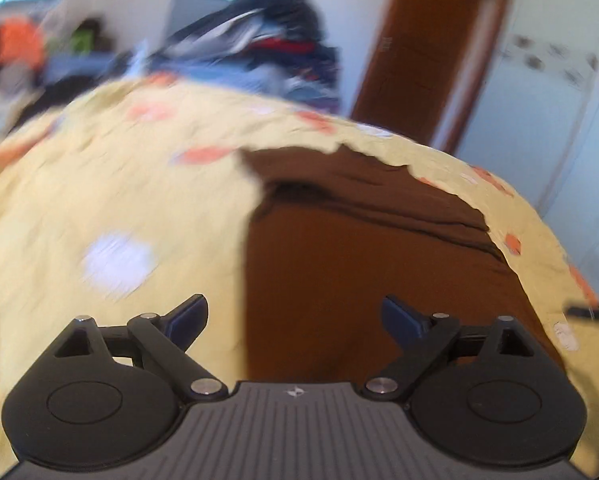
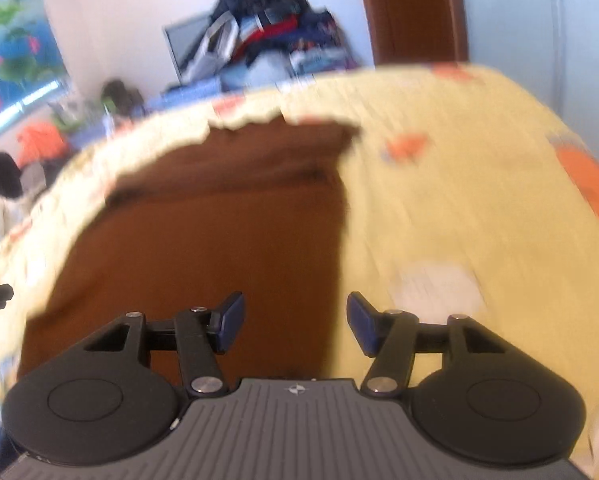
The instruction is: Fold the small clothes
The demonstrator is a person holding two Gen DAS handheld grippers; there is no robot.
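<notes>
- One brown garment (image 1: 379, 280) lies flat on the yellow sheet (image 1: 139, 200) of a bed; it fills the lower middle to right of the left wrist view and the middle to lower left of the right wrist view (image 2: 203, 232).
- Its far end shows one folded band with creases, at mid-frame in both views.
- Two grippers: the left gripper (image 1: 294, 320) sits at the bottom of its view, jaws spread wide, nothing between them, above the garment's left edge.
- The right gripper (image 2: 295, 320), bottom of its view, has its jaws apart but less wide, also pinching nothing, above the garment's right edge.
- One sheet, printed with orange and white patches, blurred.
- One pile of clothes (image 2: 267, 36) stands beyond the bed, top centre.
- One brown door (image 1: 431, 48), upper right.
- One picture (image 2: 11, 40), upper left in the right view.
</notes>
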